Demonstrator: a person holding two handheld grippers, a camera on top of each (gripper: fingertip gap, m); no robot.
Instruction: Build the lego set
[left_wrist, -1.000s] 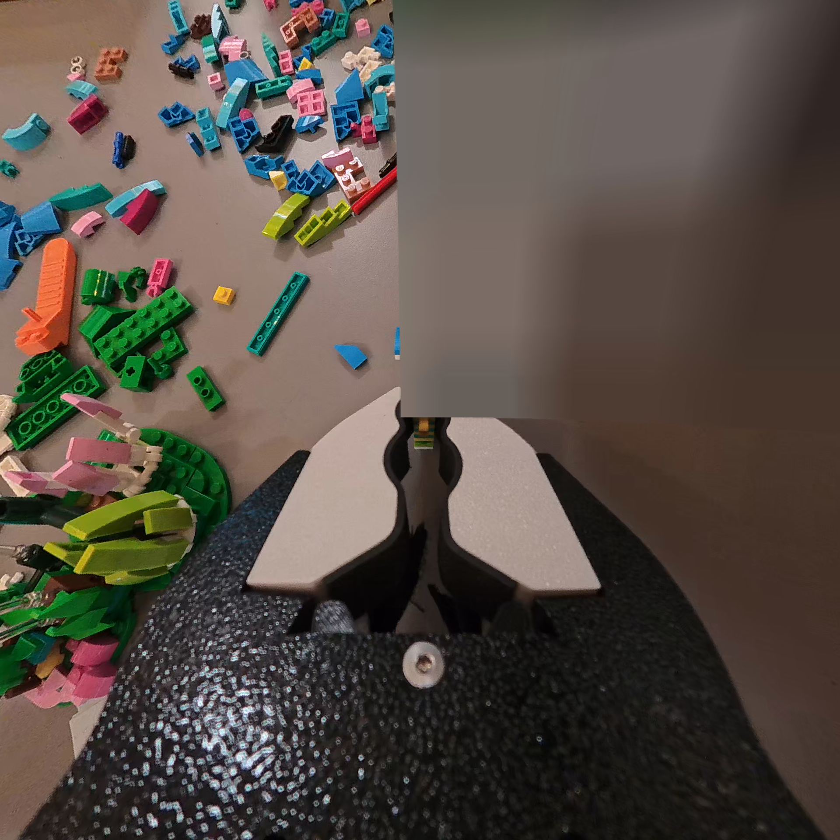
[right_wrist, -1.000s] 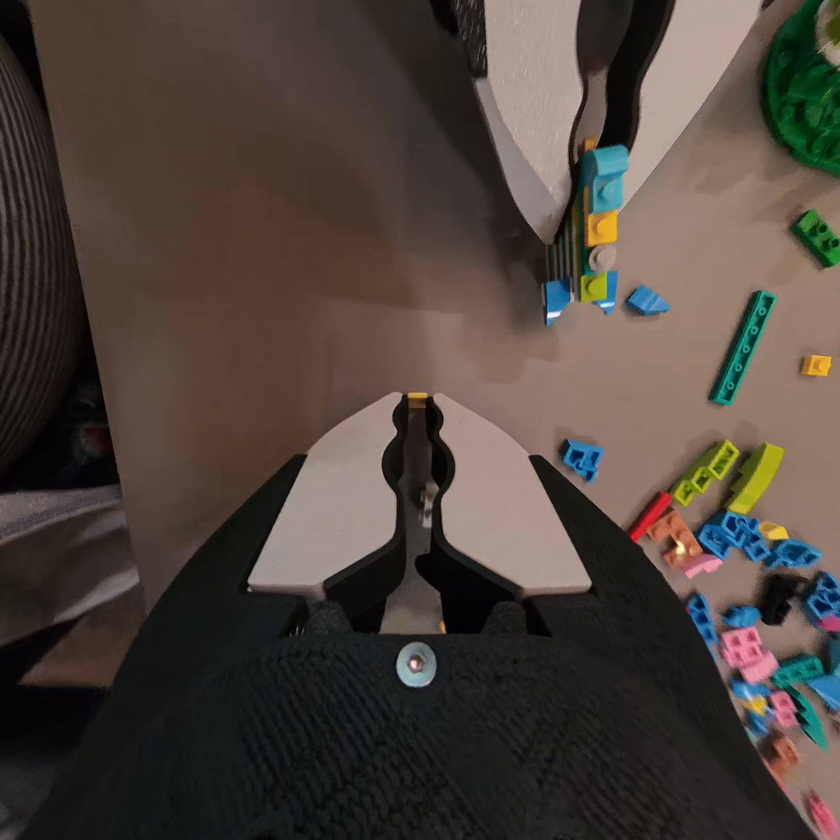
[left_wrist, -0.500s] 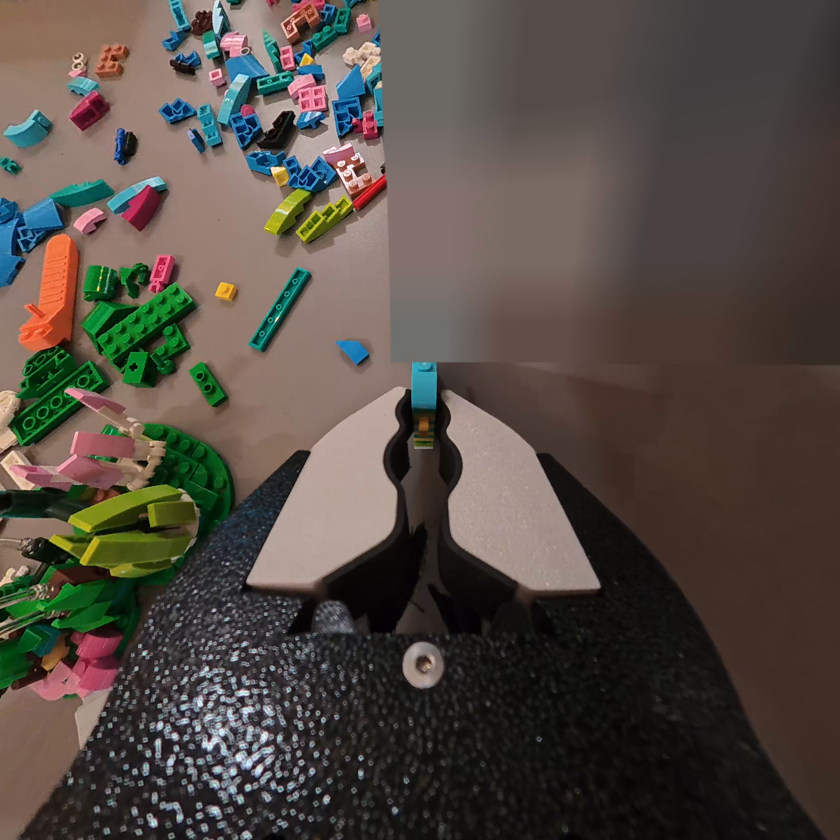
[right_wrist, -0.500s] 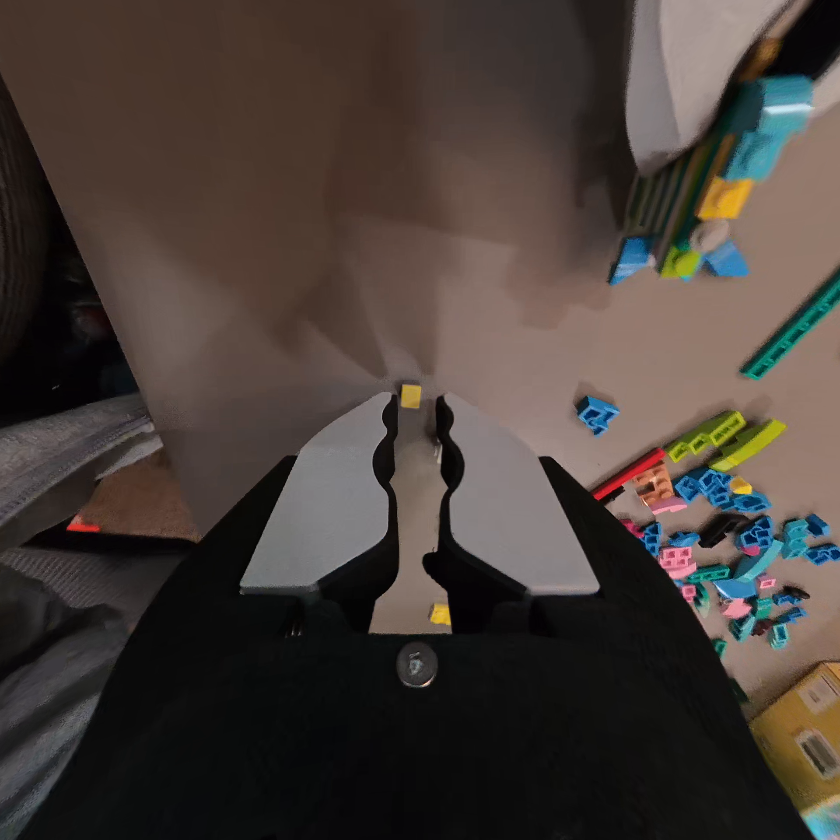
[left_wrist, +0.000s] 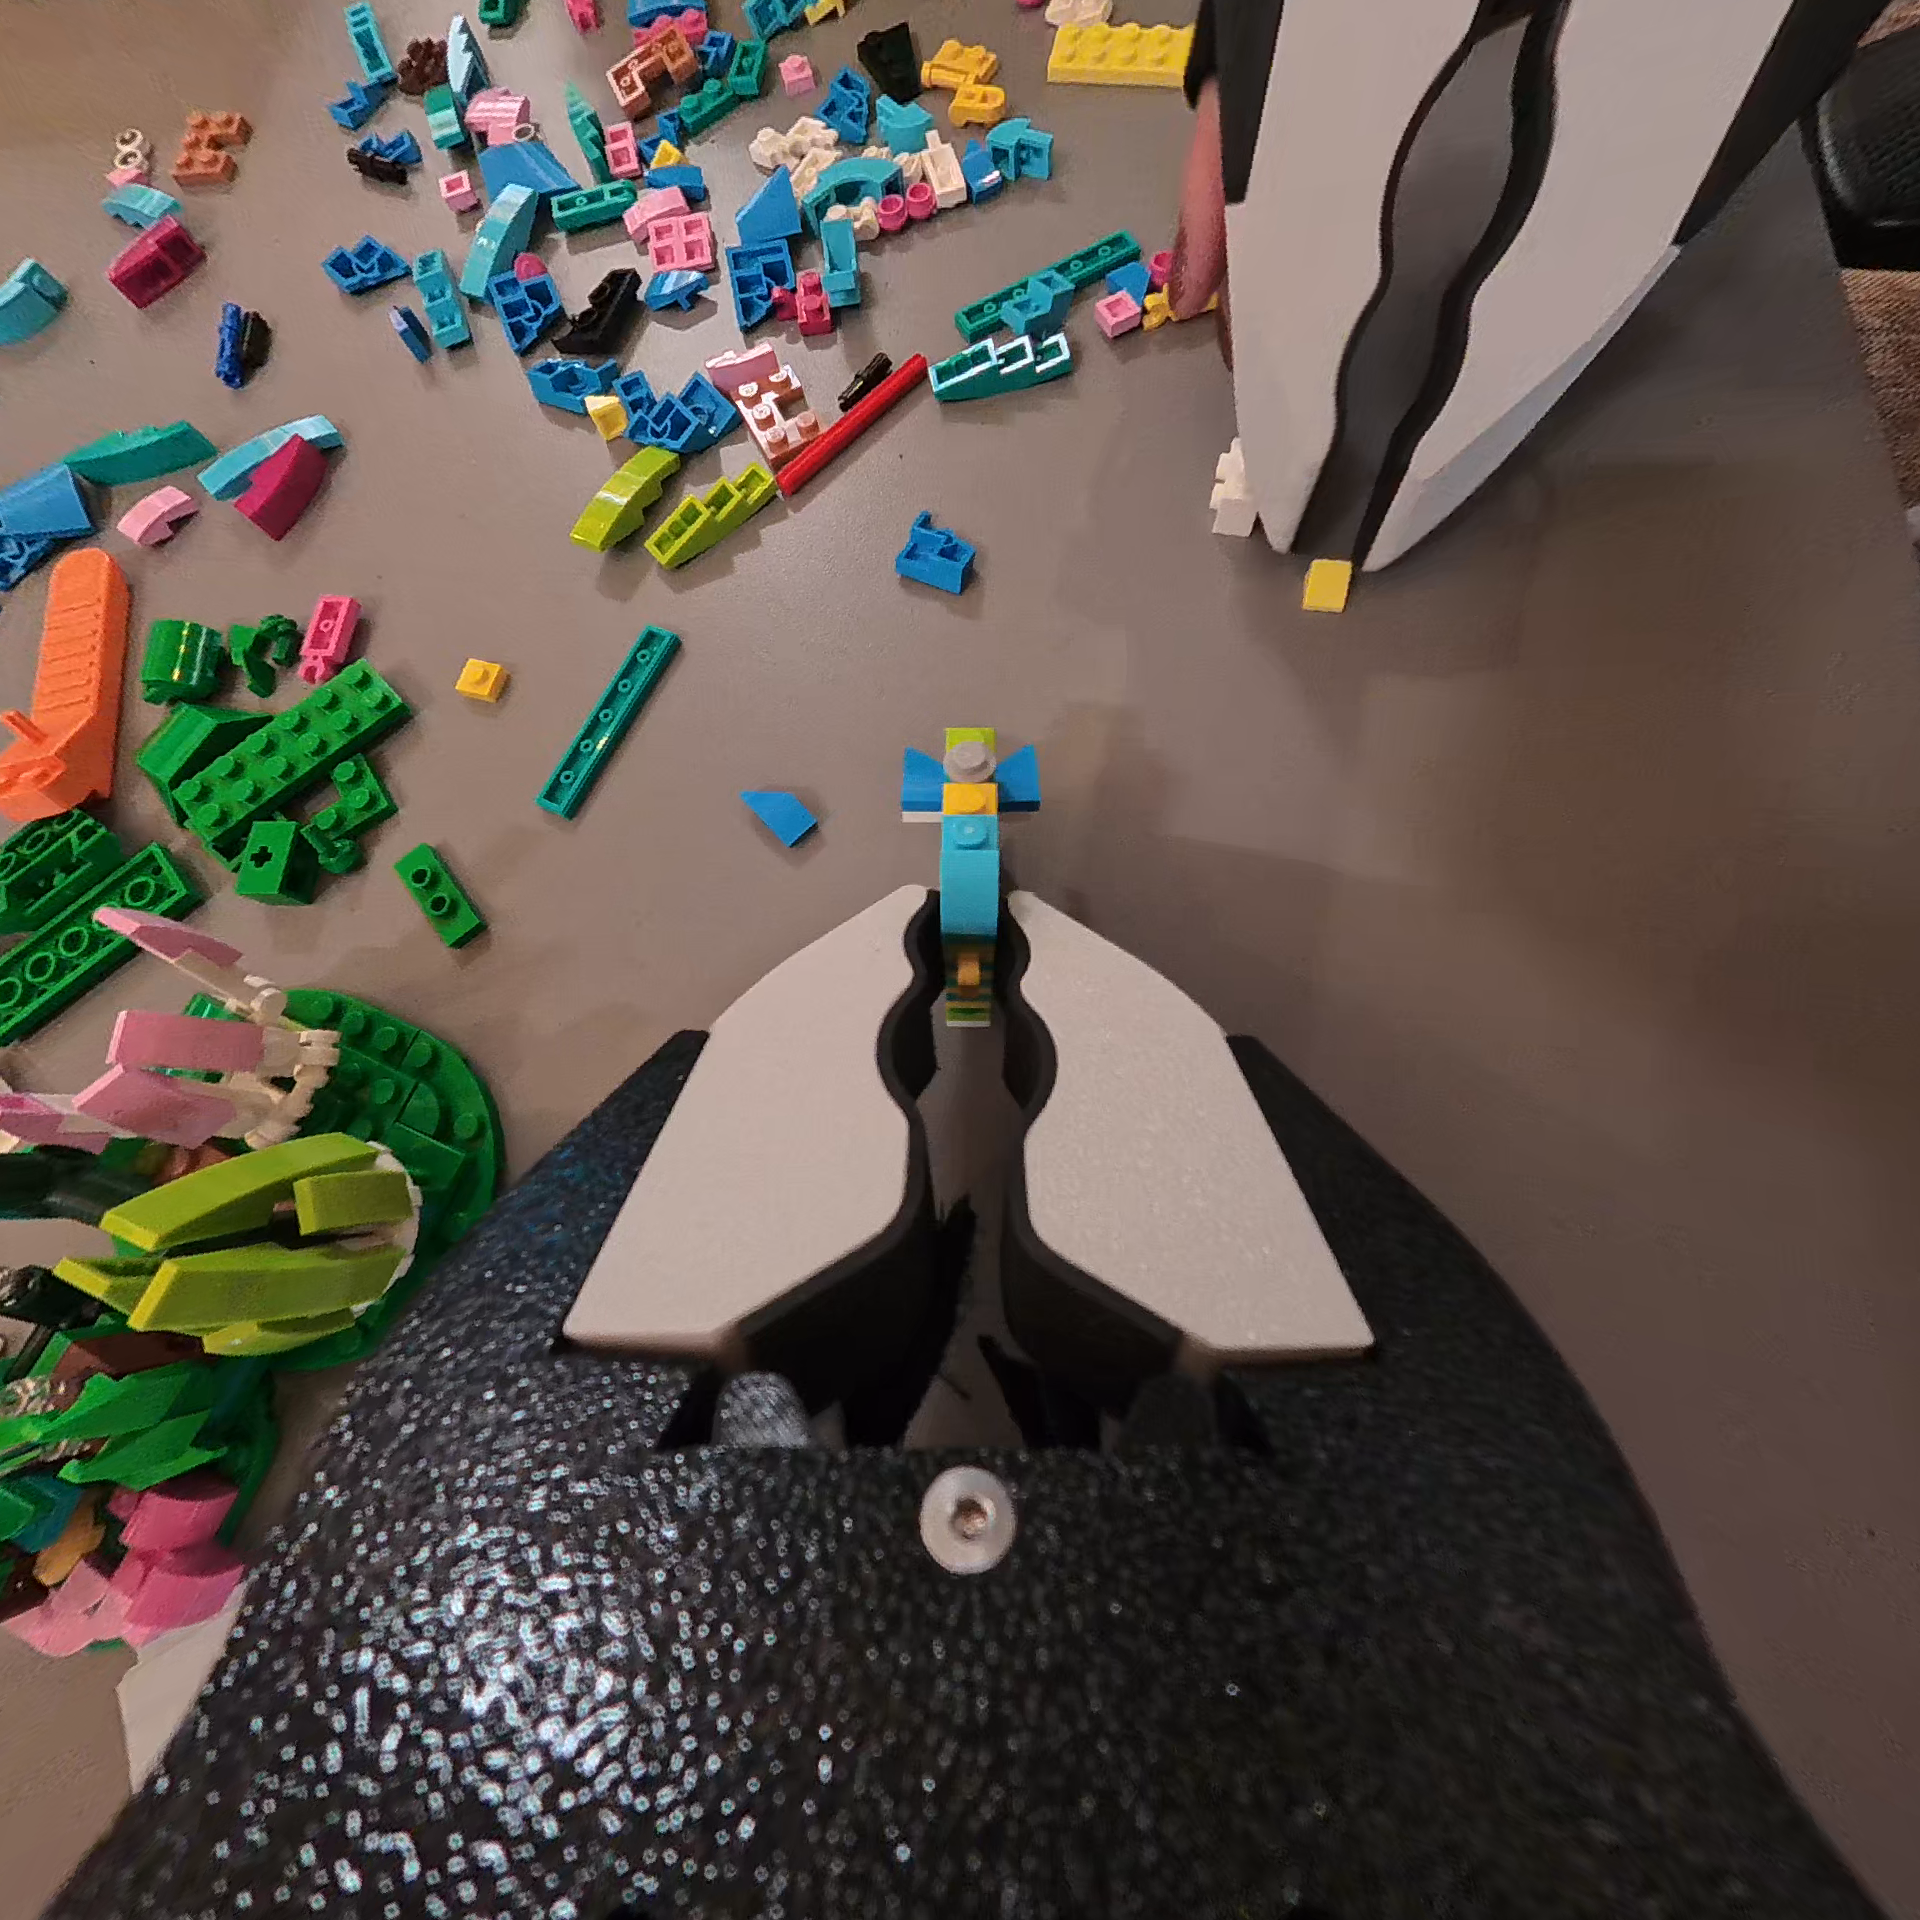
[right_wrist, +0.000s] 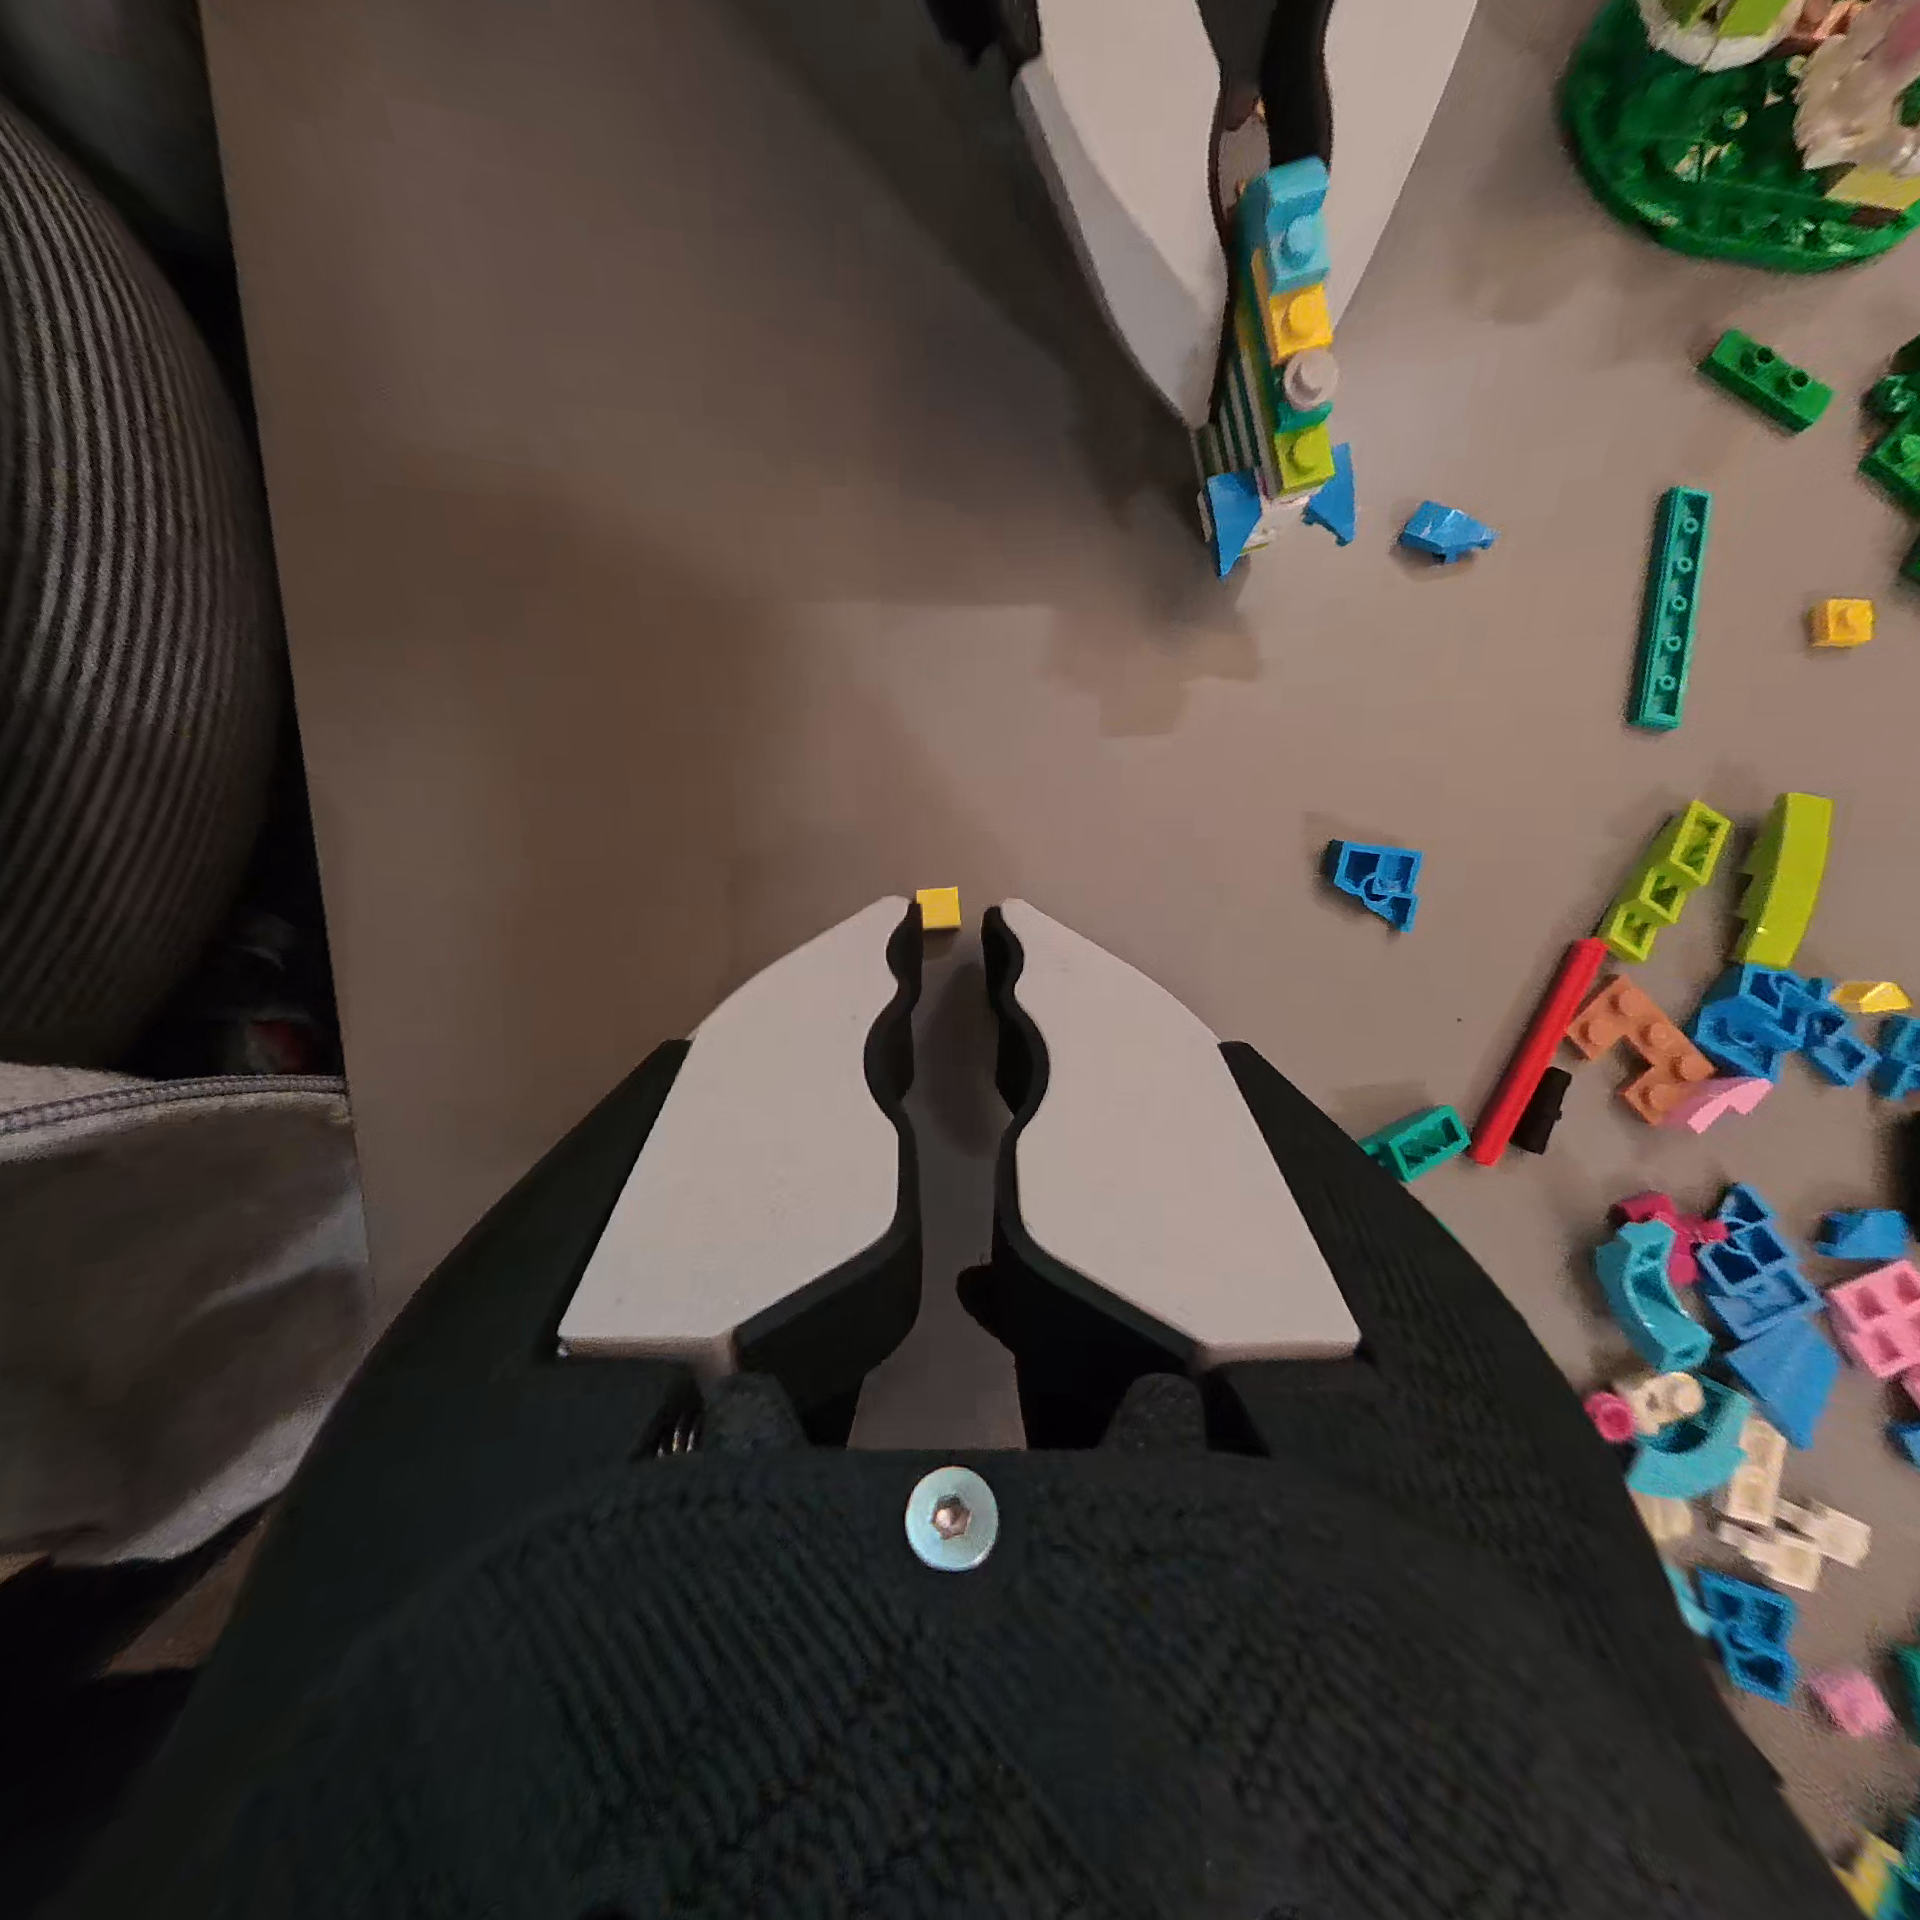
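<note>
While much stays loose on the worktop (left_wrist: 1455, 935): left hand-held gripper (left_wrist: 966, 914) clamps small striped model (left_wrist: 968, 800). Right hand-held gripper (right_wrist: 940, 920), narrowly parted, empty, hovers over yellow tile (right_wrist: 938, 906), well beyond model. Judged partway, finished green flower base (left_wrist: 416, 1091) beside model's left.

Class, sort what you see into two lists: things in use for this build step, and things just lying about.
In use:
- left tool, shut on the small model
- right tool, open
- yellow piece at its tips

Lying about:
- teal strip
- red rod
- orange piece
- green round base
</note>
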